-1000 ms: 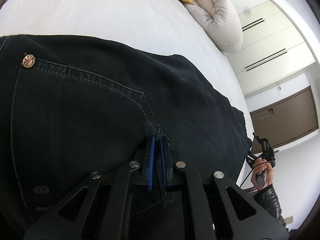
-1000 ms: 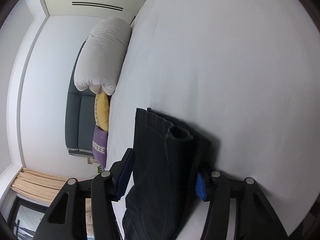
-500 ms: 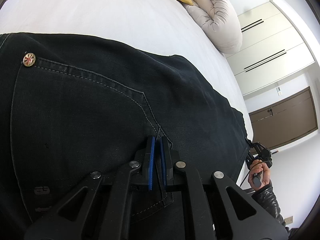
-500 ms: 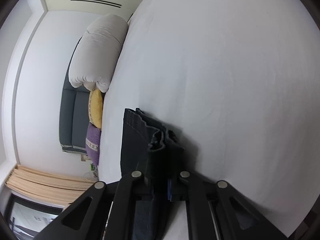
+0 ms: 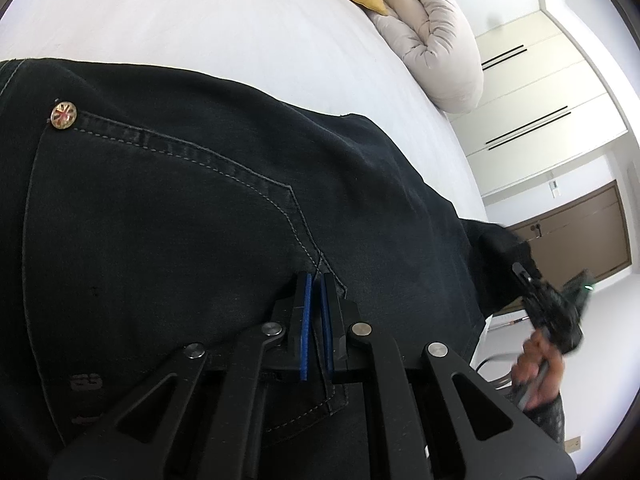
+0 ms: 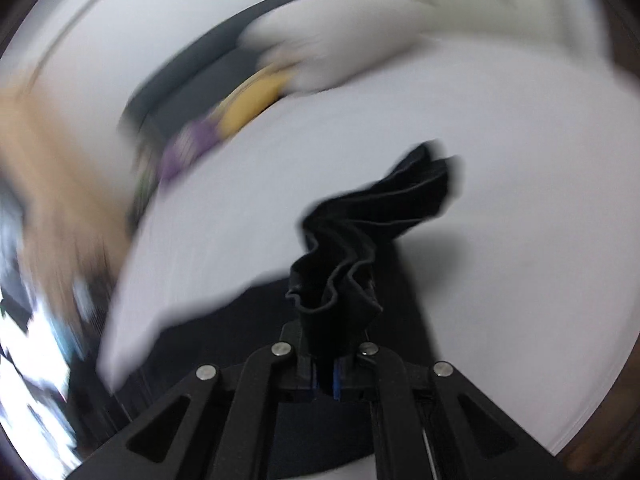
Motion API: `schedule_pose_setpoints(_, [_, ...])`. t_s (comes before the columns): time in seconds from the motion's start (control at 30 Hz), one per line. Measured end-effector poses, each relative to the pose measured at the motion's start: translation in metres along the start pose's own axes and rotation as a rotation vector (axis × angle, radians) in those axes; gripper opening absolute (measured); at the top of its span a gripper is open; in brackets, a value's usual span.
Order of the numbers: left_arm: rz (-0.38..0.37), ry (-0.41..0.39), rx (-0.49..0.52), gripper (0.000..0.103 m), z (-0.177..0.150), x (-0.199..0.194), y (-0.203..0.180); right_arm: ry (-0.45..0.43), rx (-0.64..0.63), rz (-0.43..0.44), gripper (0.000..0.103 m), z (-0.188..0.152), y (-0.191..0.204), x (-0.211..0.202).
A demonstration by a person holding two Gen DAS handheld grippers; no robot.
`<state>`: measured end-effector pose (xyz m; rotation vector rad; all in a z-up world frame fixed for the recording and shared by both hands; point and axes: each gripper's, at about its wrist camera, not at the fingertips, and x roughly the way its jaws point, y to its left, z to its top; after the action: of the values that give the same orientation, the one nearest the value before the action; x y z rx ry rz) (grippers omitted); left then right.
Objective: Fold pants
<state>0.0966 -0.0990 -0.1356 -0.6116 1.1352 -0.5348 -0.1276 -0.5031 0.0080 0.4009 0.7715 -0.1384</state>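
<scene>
White bed [image 5: 200,20]: support surface, pillows at its far end. Black pants [image 5: 180,208]: spread flat across the bed's near side, seat and back pocket uppermost; heavy, limp denim, likely to sag and bunch unless taken at seams or hems. Left gripper [image 5: 316,280]: jaws pressed together on the fabric at the pocket's lower corner, held low. Right gripper [image 6: 324,376]: jaws clamped on the crumpled leg end [image 6: 340,280], lifted clear of the bed; view blurred.

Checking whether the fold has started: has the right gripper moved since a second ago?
Yes. The right gripper, shut on the pants hem, has lifted it off the white bed and swung; the view is motion-blurred.
</scene>
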Motion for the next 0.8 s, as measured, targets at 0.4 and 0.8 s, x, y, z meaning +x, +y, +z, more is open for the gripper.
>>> schedule_pose_setpoints(0.4, [-0.155, 0.064, -0.126, 0.065, 0.008, -0.002, -0.034, 0.133, -0.674, -0.208, 0.006, -0.113, 0.155, 0.067])
schedule_pose_setpoints(0.8, [-0.221, 0.264, -0.135, 0.092, 0.032, 0.05, -0.071, 0.006, -0.885, -0.224, 0.006, -0.135, 0.222, 0.048])
